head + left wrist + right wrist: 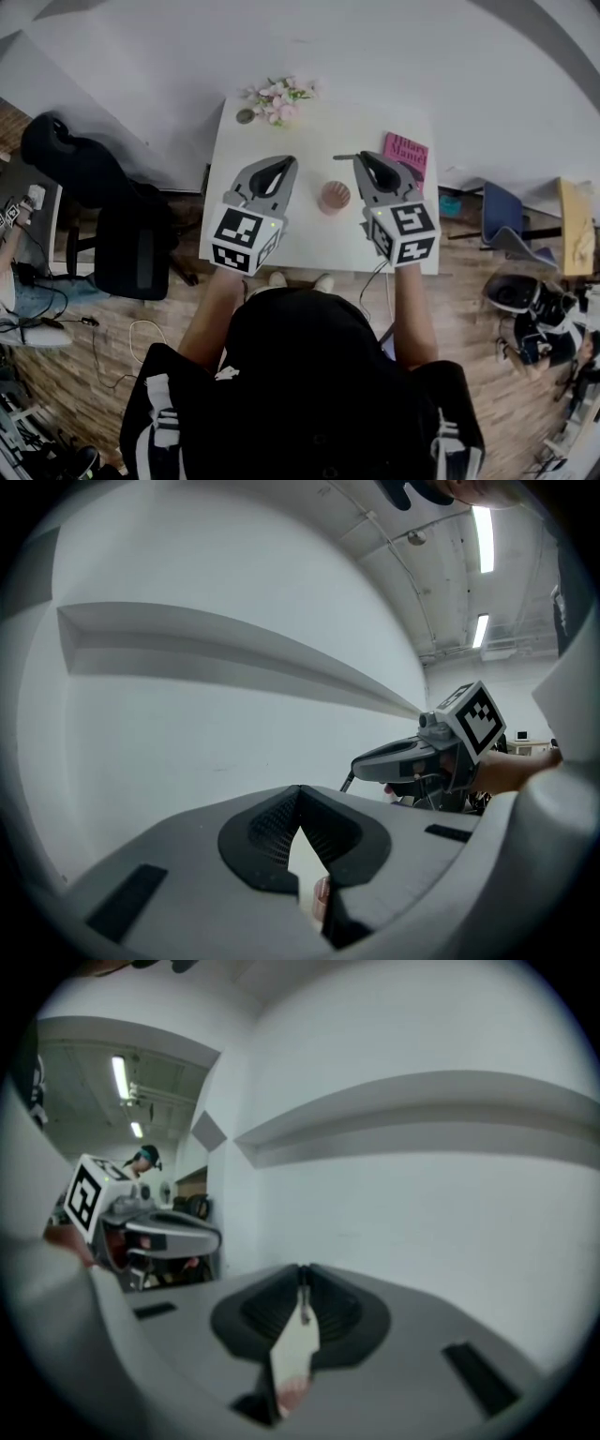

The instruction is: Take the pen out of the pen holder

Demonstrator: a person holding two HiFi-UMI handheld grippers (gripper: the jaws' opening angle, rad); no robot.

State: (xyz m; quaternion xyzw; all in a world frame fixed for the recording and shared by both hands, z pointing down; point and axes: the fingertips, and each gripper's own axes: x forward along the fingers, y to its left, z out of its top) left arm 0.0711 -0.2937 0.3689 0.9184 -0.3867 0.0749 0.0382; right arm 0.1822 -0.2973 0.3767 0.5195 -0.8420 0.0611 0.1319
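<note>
A pink pen holder (pixel 334 197) stands on the white table (pixel 309 131) between my two grippers. My right gripper (pixel 360 158) is shut on a thin dark pen (pixel 345 157), which hangs from its tips above and clear of the holder. In the right gripper view the pen (pixel 303 1303) is pinched between the jaw tips, with the holder (pixel 292 1389) blurred far below. The left gripper view shows the pen (pixel 348 781) dangling under the right gripper. My left gripper (pixel 286 162) hovers left of the holder, its jaws meeting at the tips (pixel 298 790) with nothing in them; the holder (pixel 322 899) shows below.
Pink flowers (pixel 279 97) and a small round object (pixel 246 116) lie at the table's far edge, a pink book (pixel 406 154) at its right. A black office chair (pixel 112 220) stands left of the table, a blue chair (pixel 503 225) to the right. A white wall lies ahead.
</note>
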